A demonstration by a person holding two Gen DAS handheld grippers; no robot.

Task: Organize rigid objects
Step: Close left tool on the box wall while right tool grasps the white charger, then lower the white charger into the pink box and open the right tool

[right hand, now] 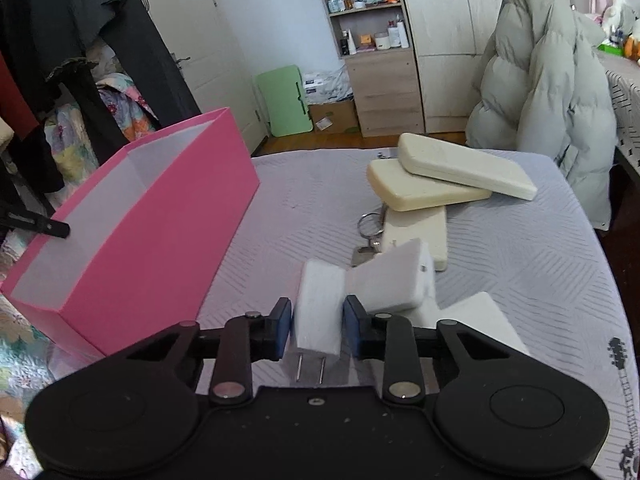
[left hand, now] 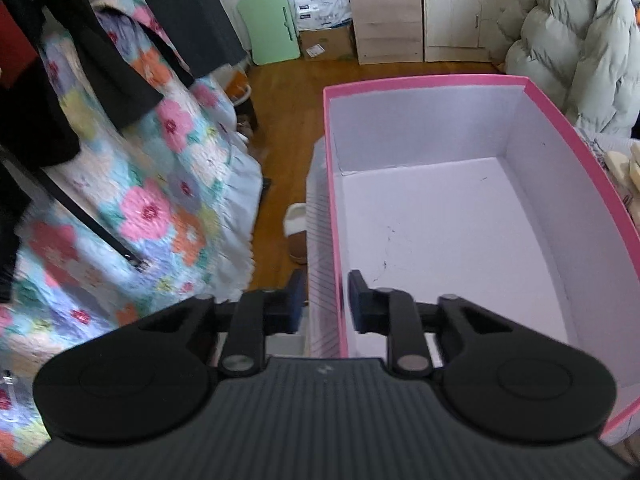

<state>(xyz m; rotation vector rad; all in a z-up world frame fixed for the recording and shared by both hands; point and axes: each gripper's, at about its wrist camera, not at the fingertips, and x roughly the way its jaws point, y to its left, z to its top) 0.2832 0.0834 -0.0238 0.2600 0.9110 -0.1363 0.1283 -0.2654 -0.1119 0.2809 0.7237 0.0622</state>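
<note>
A pink box (left hand: 560, 128) with a white inside stands open and holds nothing; it also shows at the left of the right wrist view (right hand: 168, 220). My left gripper (left hand: 324, 304) straddles the box's left wall, jaws a little apart, one finger outside and one inside. My right gripper (right hand: 316, 326) is shut on a white plug charger (right hand: 318, 312), prongs pointing back at the camera. Beyond it lie another white charger (right hand: 396, 276), a key with ring (right hand: 368, 236) and three cream cases (right hand: 460, 164) stacked on the grey quilted table (right hand: 520, 260).
A floral quilt (left hand: 160, 184) hangs at the left, with dark clothes above it. A slipper (left hand: 296, 236) lies on the wooden floor. A grey puffer jacket (right hand: 552, 96) drapes over a chair behind the table. A white flat block (right hand: 484, 320) lies right of my right gripper.
</note>
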